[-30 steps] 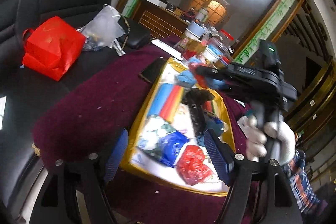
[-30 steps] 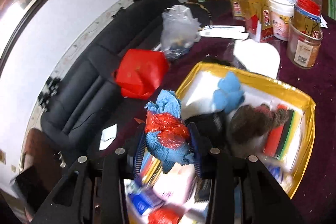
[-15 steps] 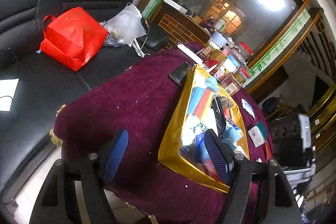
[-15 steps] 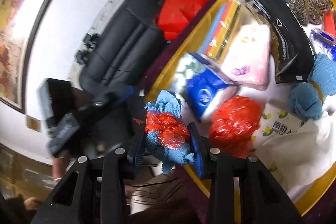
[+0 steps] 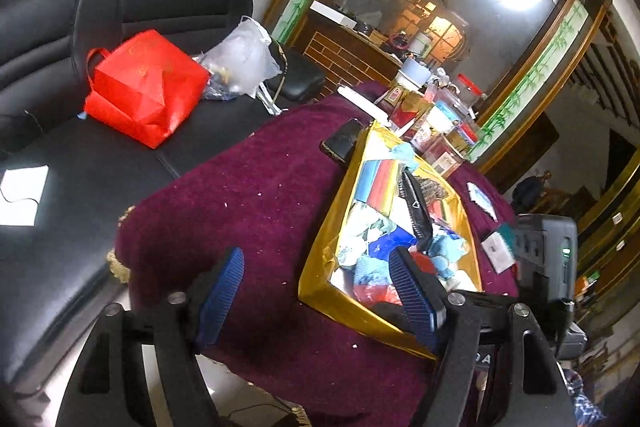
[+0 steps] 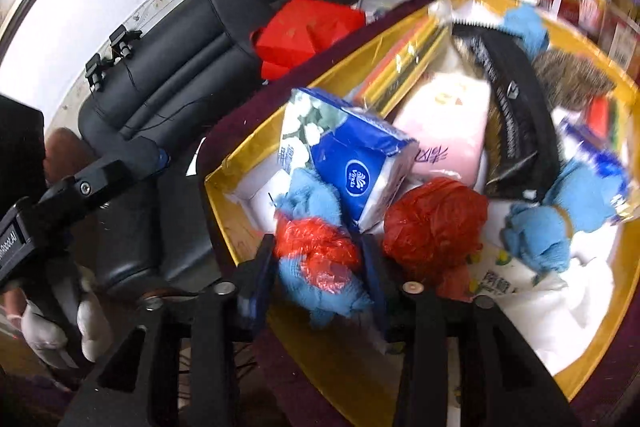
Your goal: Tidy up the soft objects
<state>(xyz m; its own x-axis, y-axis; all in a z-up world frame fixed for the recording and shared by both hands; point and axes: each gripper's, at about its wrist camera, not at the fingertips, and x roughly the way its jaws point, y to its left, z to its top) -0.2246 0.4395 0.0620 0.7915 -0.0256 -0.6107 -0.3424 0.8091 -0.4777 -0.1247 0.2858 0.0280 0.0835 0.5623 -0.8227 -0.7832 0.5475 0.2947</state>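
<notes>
A gold tray (image 5: 320, 291) (image 6: 224, 223) on a maroon tablecloth (image 5: 248, 203) holds soft items. Among them are a blue tissue pack (image 6: 360, 171), a red plastic ball (image 6: 436, 227), a pink pack (image 6: 452, 131), blue cloths (image 6: 560, 219) and a black pouch (image 6: 516, 99). My right gripper (image 6: 318, 267) is shut on a blue cloth bundle wrapped in red plastic (image 6: 320, 259), just above the tray's near left corner. My left gripper (image 5: 316, 291) is open and empty, low over the tablecloth at the tray's near left edge.
A black sofa (image 5: 80, 131) stands left of the table with a red bag (image 5: 144, 87) and a clear plastic bag (image 5: 244, 59) on it. A phone (image 5: 344, 141) lies by the tray's far corner. Jars and boxes (image 5: 436, 119) stand behind the tray.
My right gripper swung from high over the tray's far side to its near left corner, still holding the bundle. My left gripper drew back off the tray, left over the tablecloth.
</notes>
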